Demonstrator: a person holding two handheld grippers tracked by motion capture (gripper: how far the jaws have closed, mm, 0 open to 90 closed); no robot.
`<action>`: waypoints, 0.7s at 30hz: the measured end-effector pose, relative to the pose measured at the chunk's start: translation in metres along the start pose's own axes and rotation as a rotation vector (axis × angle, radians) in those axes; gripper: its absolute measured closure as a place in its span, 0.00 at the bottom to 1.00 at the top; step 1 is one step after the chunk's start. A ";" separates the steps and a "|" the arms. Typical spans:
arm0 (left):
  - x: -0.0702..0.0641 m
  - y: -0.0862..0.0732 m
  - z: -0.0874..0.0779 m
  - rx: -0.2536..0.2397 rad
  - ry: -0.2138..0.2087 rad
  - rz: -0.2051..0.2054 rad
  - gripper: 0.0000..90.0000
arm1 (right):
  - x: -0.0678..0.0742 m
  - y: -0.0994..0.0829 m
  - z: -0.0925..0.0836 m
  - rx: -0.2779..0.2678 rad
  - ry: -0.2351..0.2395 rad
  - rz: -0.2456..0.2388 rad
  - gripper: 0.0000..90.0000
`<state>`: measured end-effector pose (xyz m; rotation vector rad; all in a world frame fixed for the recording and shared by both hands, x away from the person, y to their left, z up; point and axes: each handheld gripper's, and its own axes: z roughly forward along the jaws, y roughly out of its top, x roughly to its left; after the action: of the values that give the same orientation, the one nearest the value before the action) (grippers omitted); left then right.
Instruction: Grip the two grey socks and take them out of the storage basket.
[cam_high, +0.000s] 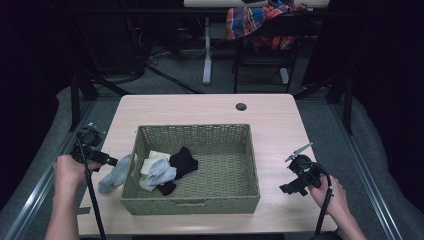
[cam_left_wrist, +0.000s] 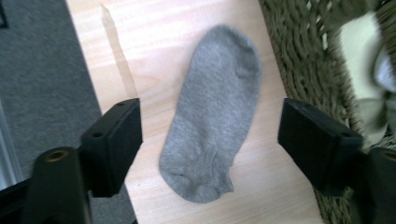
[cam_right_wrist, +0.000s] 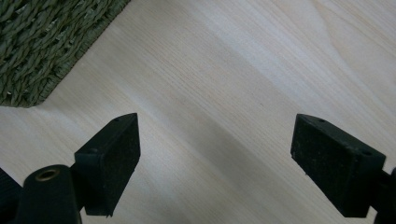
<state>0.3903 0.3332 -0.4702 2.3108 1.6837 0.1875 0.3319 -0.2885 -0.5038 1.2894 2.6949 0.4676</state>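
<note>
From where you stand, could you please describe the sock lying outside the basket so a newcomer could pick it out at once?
Start at the woven basket in the middle of the wooden table. Just outside its left wall, in front of the open left gripper, a grey ankle sock lies flat on the wood. The other socks are piled inside the basket.

One woven basket (cam_high: 227, 200) stands on the one bench (cam_high: 270, 115). One grey sock (cam_high: 114, 175) lies on the bench outside the basket. Inside the basket is a small heap of socks: one cream (cam_high: 154, 159), one light grey (cam_high: 161, 172) and black ones (cam_high: 183, 161), whose exact number cannot be told. Two grippers are in view, the left gripper (cam_high: 111, 161) and the right gripper (cam_high: 292, 189).
</note>
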 end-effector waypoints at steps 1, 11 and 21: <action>-0.001 0.001 -0.003 -0.009 0.006 0.002 0.24 | 0.000 0.000 0.000 0.000 0.000 0.000 0.17; -0.027 0.015 -0.031 -0.078 0.021 0.086 0.17 | -0.002 -0.002 0.001 0.003 0.009 0.007 0.17; -0.064 0.032 -0.042 -0.113 0.015 0.212 0.13 | -0.005 -0.011 -0.002 -0.007 0.004 0.035 0.17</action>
<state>0.3887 0.2695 -0.4168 2.4039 1.3943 0.3341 0.3266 -0.2994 -0.5055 1.3372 2.6760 0.4836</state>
